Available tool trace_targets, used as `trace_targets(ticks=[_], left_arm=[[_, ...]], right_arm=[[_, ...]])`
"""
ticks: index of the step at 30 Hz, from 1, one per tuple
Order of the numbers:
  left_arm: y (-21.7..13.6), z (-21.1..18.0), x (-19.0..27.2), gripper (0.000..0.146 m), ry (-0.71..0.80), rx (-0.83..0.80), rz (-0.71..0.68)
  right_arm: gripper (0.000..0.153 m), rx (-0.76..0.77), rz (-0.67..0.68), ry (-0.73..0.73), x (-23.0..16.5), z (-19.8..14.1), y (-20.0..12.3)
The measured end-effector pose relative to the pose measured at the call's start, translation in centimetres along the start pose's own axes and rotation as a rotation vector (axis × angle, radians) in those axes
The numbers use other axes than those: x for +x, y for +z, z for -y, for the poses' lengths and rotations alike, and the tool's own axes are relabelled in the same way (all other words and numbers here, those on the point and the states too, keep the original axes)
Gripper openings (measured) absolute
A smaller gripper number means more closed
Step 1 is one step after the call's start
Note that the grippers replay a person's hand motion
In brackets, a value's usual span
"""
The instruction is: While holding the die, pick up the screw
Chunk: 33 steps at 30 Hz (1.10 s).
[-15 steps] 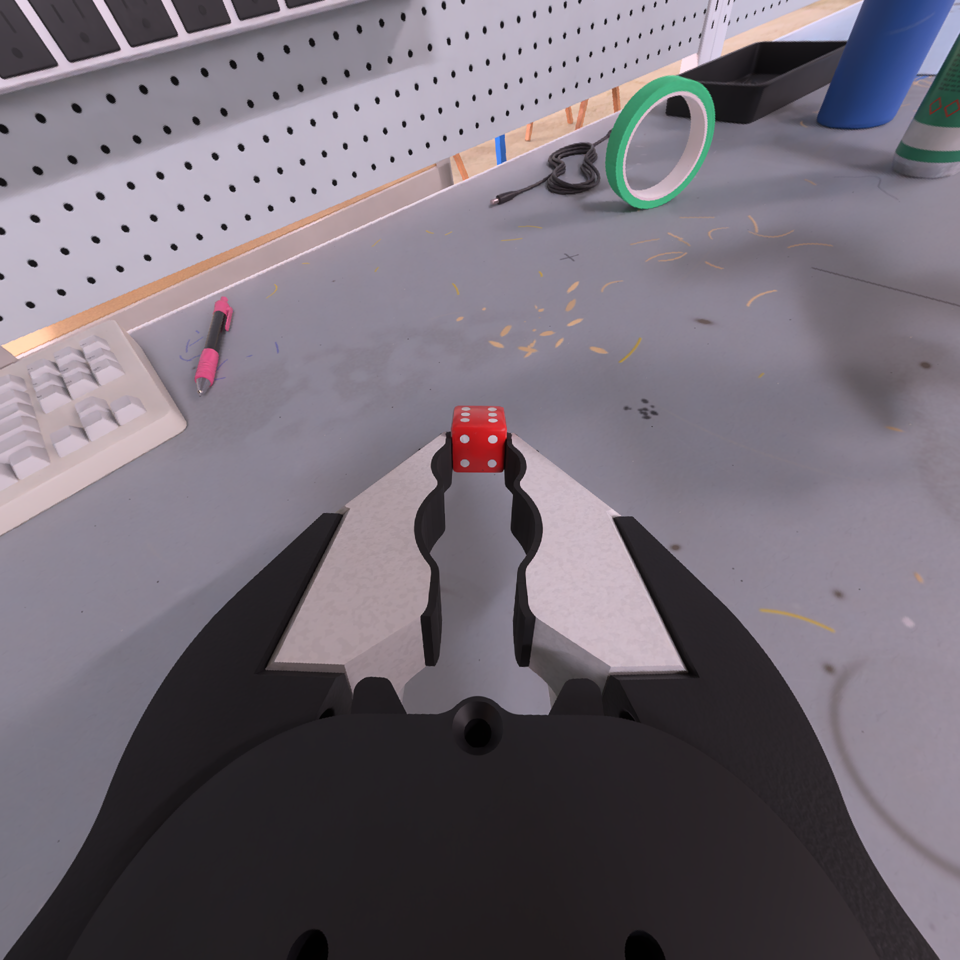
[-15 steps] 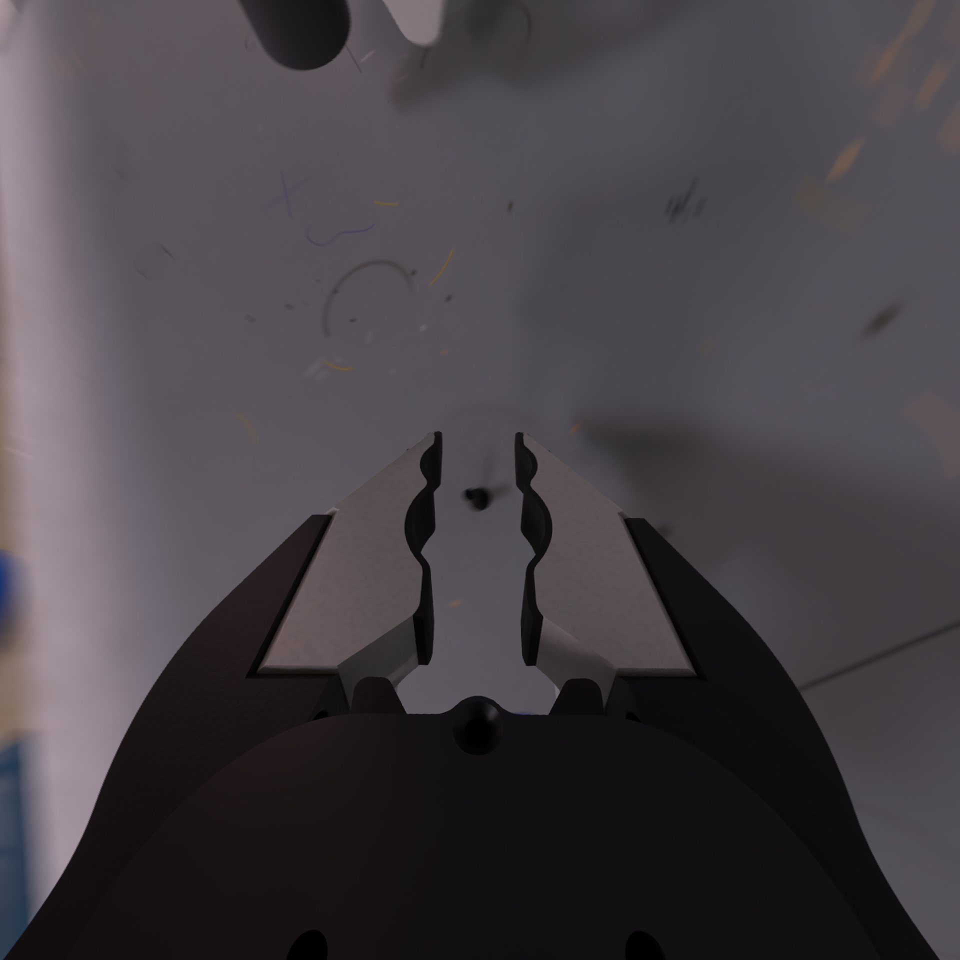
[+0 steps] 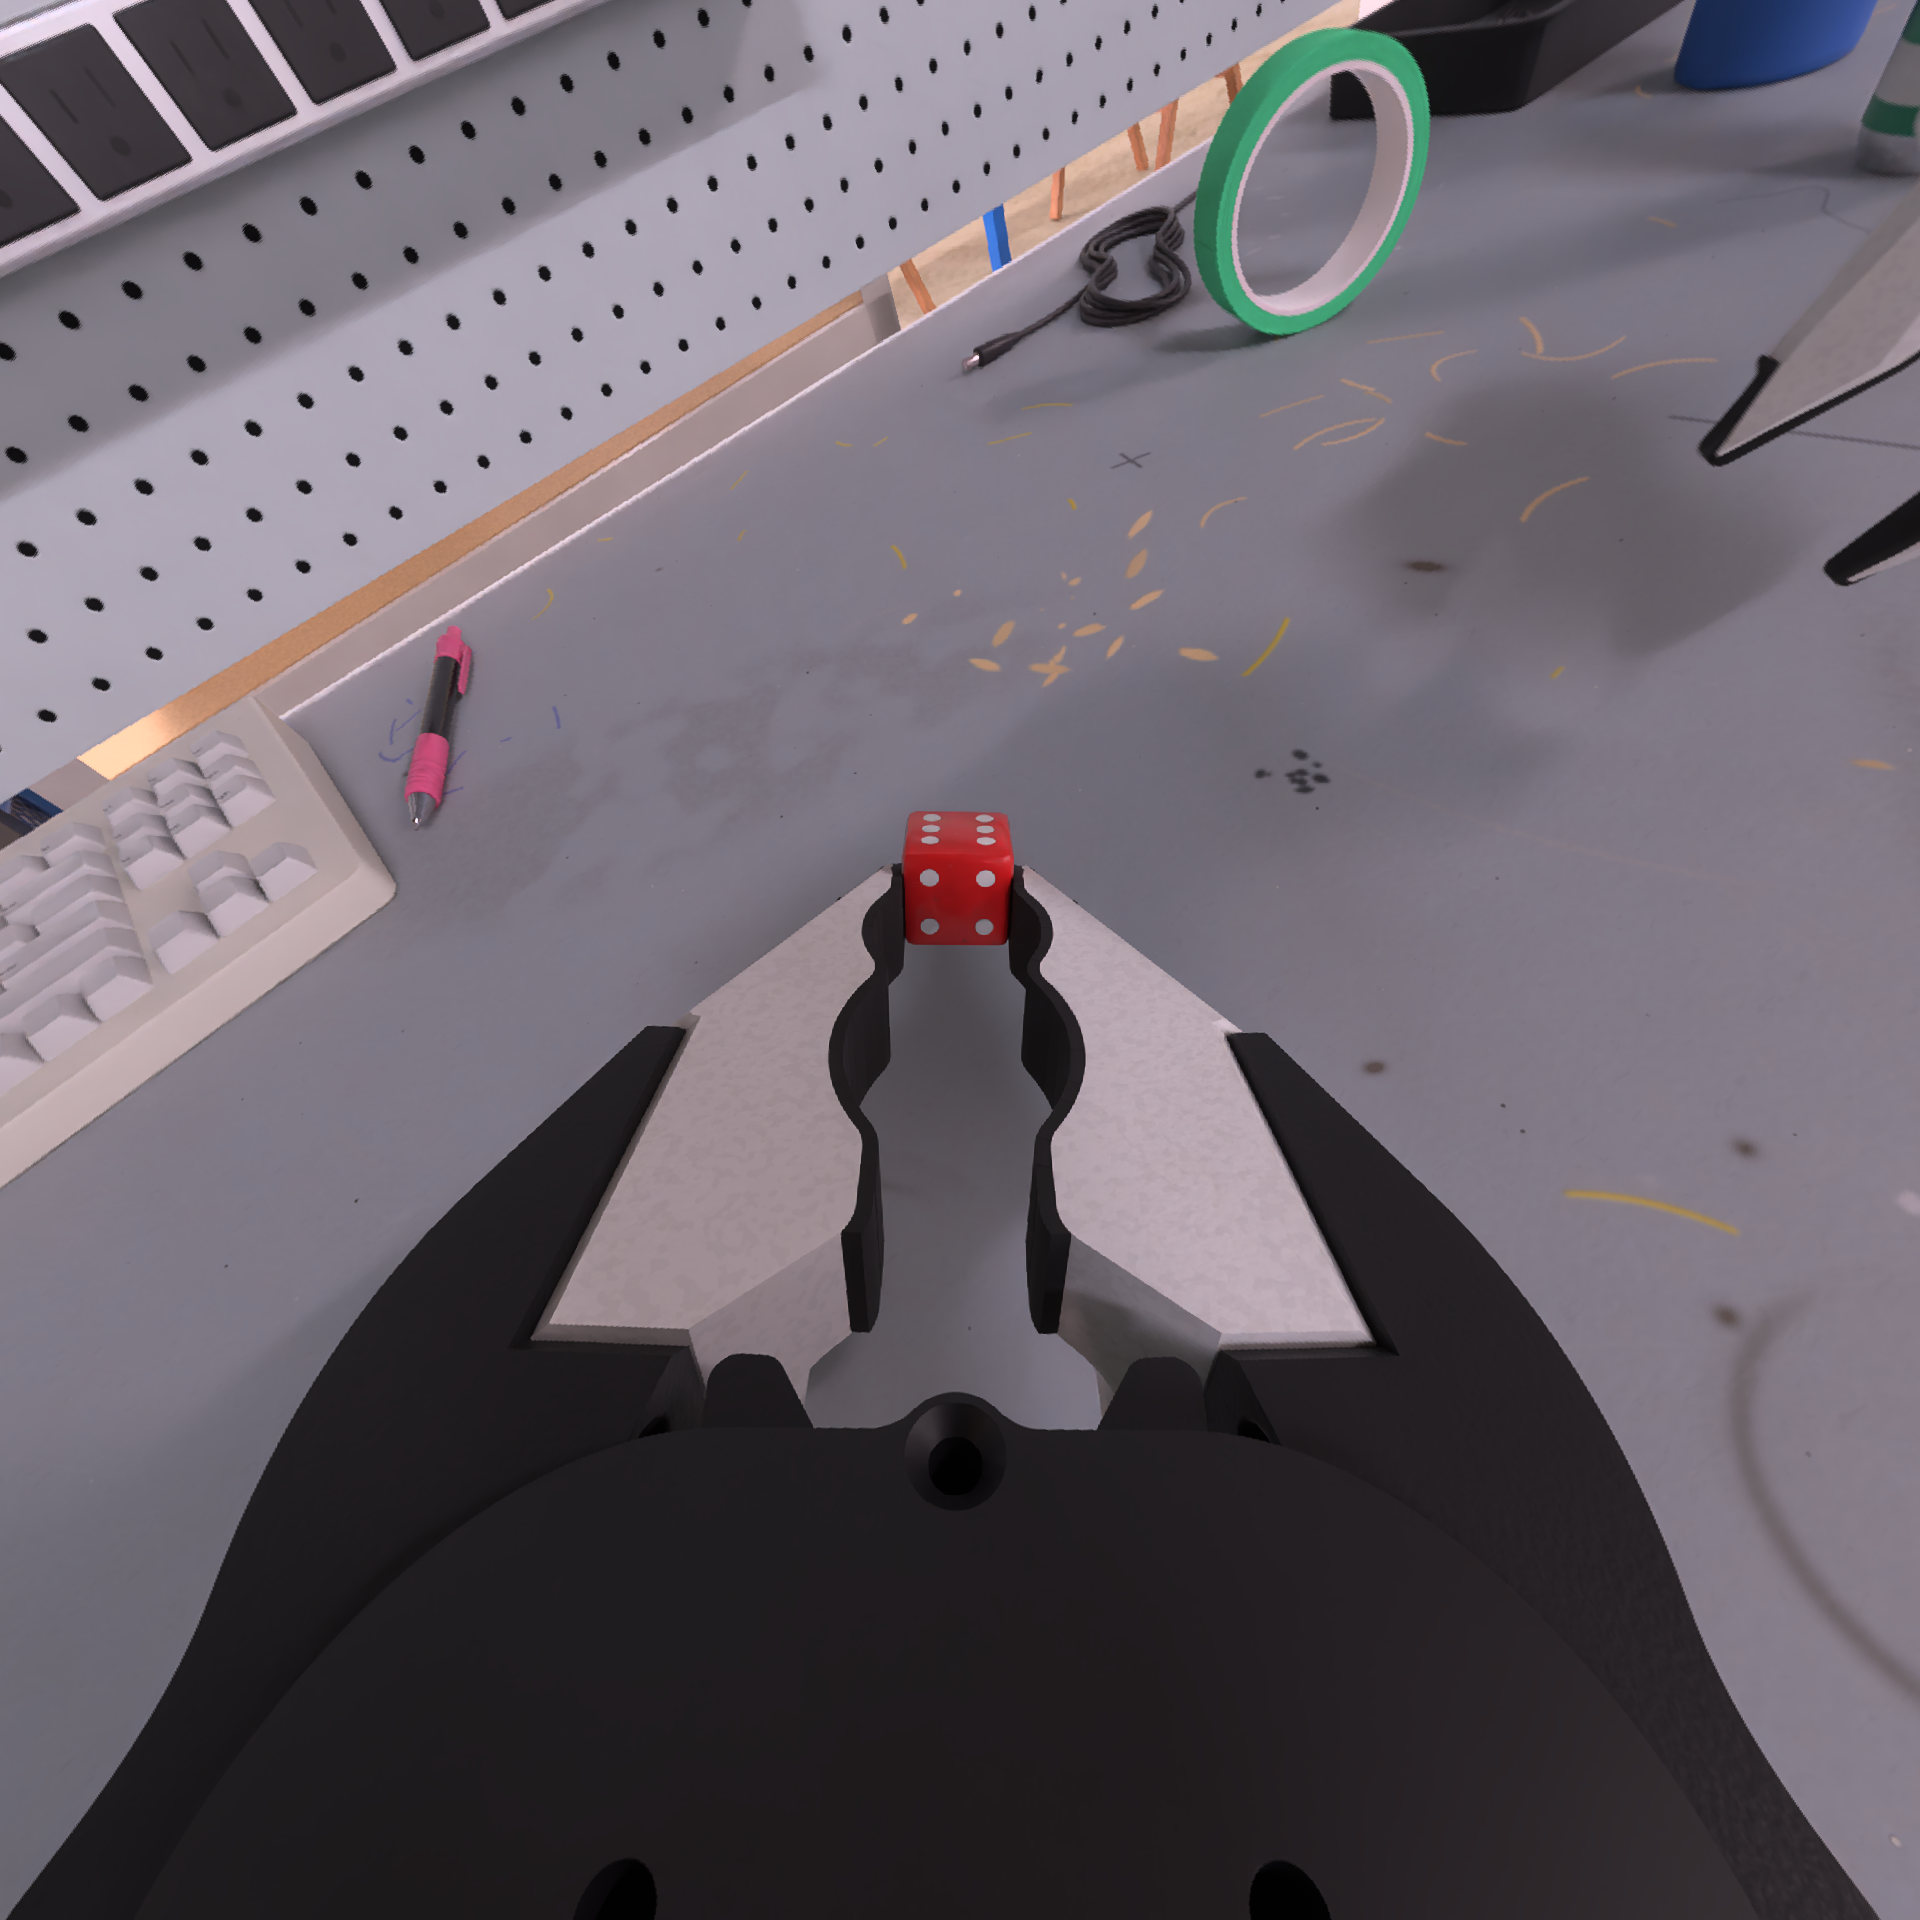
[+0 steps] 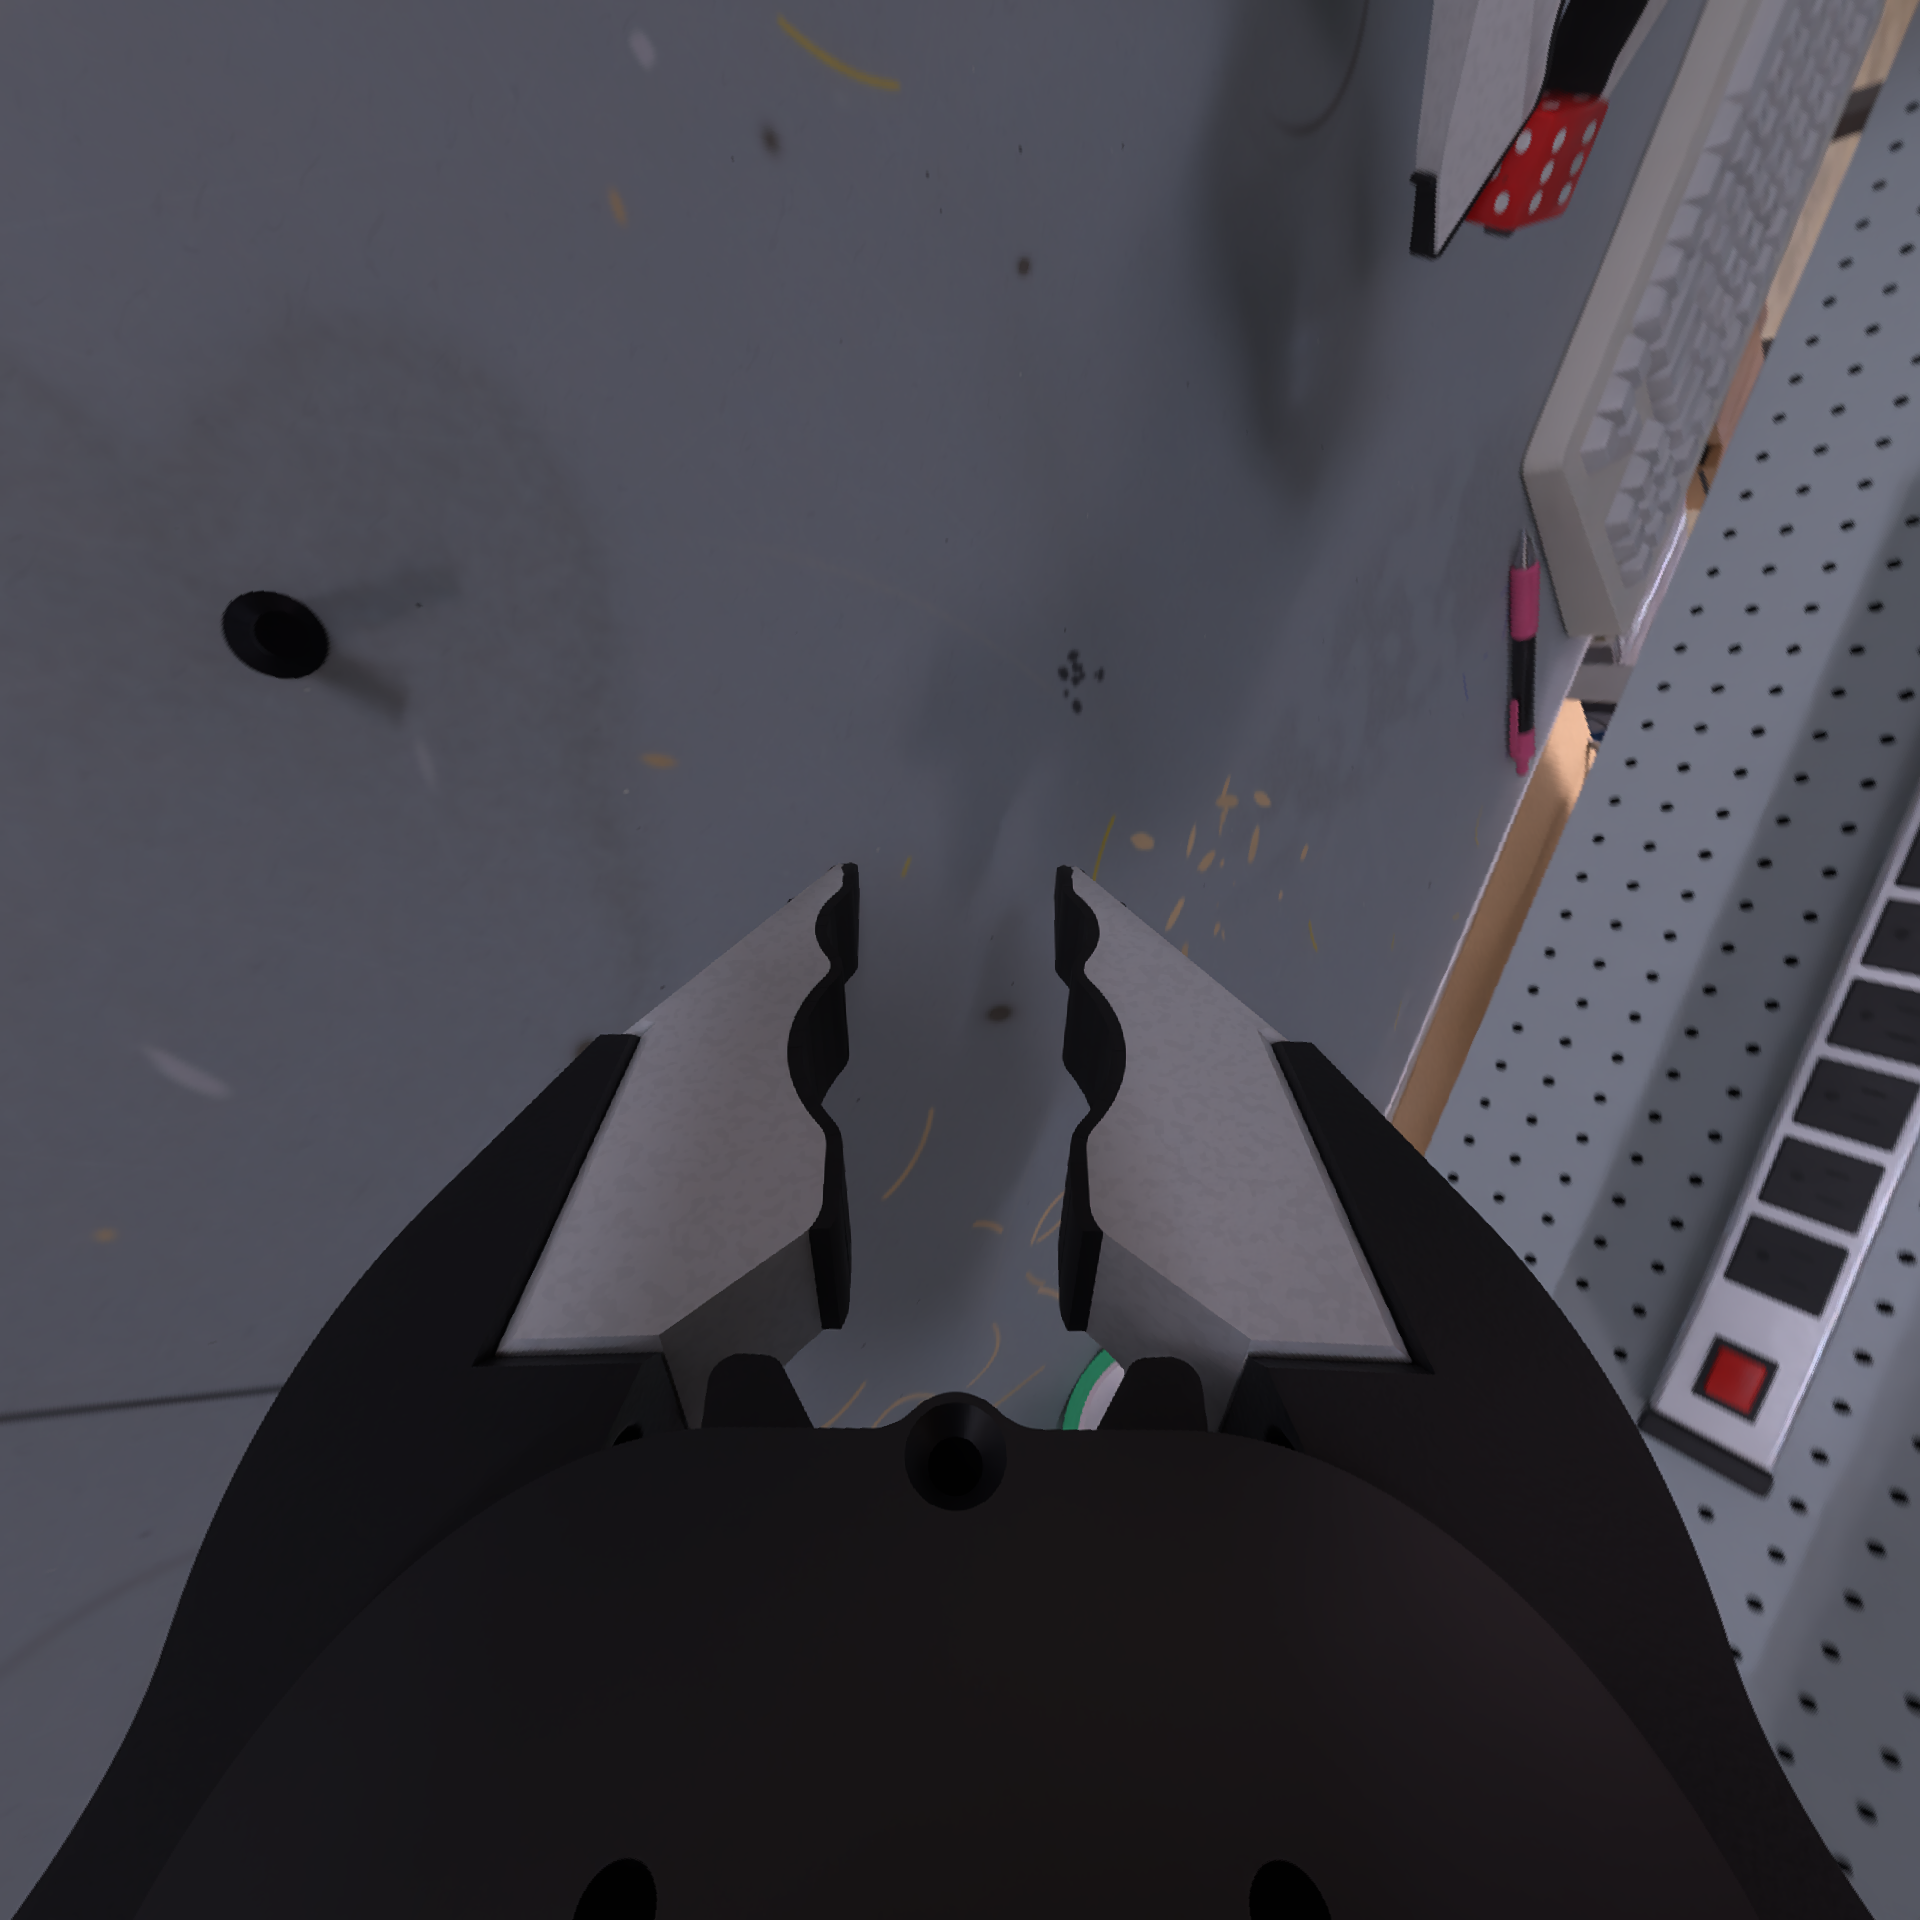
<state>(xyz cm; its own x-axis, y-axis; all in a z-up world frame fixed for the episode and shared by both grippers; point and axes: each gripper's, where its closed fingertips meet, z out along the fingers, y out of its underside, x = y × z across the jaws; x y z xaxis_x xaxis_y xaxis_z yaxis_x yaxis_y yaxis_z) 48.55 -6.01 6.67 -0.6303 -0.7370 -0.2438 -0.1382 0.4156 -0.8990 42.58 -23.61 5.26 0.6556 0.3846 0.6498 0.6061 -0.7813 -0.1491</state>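
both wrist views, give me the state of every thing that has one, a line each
left gripper: shut on the die
die: red, clamped at the fingertips, off the bench
right gripper: open, nothing between the fingers
screw: black, on the bench, left of the right gripper, not gripped
green tape roll: standing on edge
pink pen: lying flat
black cable: coiled, unplugged

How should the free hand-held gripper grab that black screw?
Pinch the screw across its round head, the only part clearly showing. It sits on the bench, left of the open right hand-held gripper, so come from above, jaws straddling the head.
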Motion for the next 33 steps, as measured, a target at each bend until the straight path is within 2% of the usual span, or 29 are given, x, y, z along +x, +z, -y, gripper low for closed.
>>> trace_targets(ticks=[7, 14, 19, 26, 33], left_arm=[[0.2, -0.2, 0.2, 0.019, 0.021, -0.016, -0.006], [0.3, -0.4, 0.4, 0.019, 0.034, -0.023, -0.009], [0.3, -0.4, 0.5, 0.019, 0.041, -0.028, -0.009], [0.4, -0.4, 0.6, 0.019, 0.045, -0.030, -0.008], [0.3, -0.4, 0.7, 0.019, 0.054, -0.032, -0.004]], right_arm=[[0.034, -0.012, 0.147, -0.100, 0.4, 0.5, 1.8], [0.018, -0.054, 0.272, -0.215, 0.9, 0.2, 2.4], [0.019, -0.076, 0.329, -0.254, 0.7, -0.1, 2.7], [0.019, -0.088, 0.340, -0.318, 0.3, -0.1, 3.3], [0.004, -0.097, 0.335, -0.344, 0.6, -0.2, 3.5]])
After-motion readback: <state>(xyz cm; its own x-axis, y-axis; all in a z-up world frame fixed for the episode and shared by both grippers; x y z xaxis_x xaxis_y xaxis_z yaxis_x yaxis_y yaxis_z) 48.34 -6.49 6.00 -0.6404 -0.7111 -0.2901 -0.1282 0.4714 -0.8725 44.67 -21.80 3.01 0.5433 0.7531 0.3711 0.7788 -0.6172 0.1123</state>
